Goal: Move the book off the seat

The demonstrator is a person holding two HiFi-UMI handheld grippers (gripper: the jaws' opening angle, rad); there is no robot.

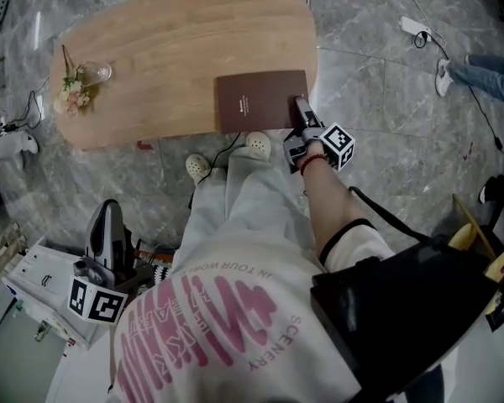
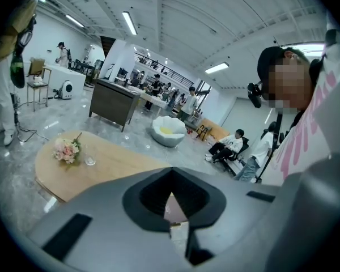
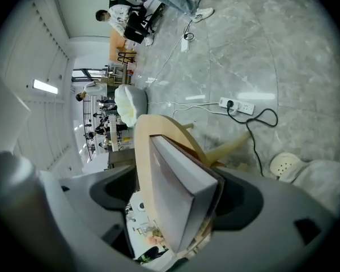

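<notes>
White sweatshirt with pink lettering [image 1: 235, 326] fills the foreground, on the near side of the oval light-wood tabletop [image 1: 168, 49]. Thin brown hardcover book [image 1: 260, 99] lies flat on the tabletop at its near right edge, near side level with the rim or just past it; cannot tell which. No seat made out.

Right gripper [image 1: 301, 112]: fingers released and standing wide. The book's corner and the tabletop's rim both sit between them. A gap shows on the tabletop side; the cover-side finger sits close, contact unclear.

Risks, as judged:
- Pulling back toward the body could let the cover-side finger snag the cover and drag the book over the tabletop's rim to the floor; there is little margin at that edge.
- The finger under the rim could knock the tabletop on withdrawal and jolt the book.
- Clear glass with pink flowers [image 1: 92, 73] stands at the tabletop's far left end, well apart; no threat there.

Pose: bare right forearm [image 1: 332, 208] reaches to the tabletop's near right edge, gripper rolled sideways, angled down. Left gripper [image 1: 109, 212] hangs low, well short of the tabletop's near left edge, fingers clenched on nothing, too far off to catch a slip.
</notes>
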